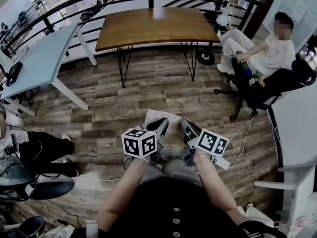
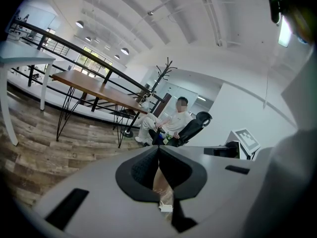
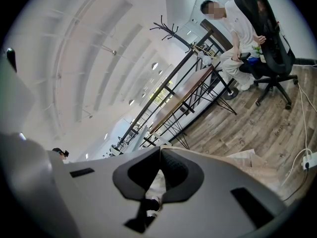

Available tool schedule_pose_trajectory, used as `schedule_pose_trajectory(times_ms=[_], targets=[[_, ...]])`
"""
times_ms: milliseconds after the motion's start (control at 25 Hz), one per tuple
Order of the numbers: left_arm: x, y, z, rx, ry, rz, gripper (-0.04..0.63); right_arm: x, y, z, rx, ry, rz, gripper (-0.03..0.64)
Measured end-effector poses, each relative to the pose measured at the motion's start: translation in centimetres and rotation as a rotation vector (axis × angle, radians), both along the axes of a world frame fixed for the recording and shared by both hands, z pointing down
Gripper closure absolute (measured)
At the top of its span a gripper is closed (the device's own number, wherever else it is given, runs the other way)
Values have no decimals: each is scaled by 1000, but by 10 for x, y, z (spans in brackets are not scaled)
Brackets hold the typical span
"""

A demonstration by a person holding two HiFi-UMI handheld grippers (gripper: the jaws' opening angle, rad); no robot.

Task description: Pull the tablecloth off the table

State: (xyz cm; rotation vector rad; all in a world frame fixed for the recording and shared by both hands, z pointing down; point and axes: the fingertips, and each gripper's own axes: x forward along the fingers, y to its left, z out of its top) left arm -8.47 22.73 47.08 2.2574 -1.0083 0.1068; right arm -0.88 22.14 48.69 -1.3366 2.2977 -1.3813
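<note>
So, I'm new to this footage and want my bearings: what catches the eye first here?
Low in the head view's centre, the left gripper and right gripper are held close to the person's body, both shut on a bunched beige tablecloth. Beyond them, at top centre, the wooden table stands bare. At the upper right a seated person sits in an office chair.

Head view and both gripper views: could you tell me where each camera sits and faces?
Head view: on the head, steeply down at wood floor; forearms, left gripper, right gripper, bunched tablecloth show.
Left gripper view: rides left gripper, faces wooden table, seated person; own jaws shut on tablecloth.
Right gripper view: rides right gripper, tilted, same direction; own jaws shut on tablecloth.
Shared: all show wooden table and seated person.
</note>
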Motion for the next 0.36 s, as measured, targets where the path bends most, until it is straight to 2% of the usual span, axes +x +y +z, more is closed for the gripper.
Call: schedule_pose_trajectory(times_ms=[360], targets=[[-4, 1, -1, -3, 3, -8, 581, 3, 0, -5, 6, 3, 11, 591]])
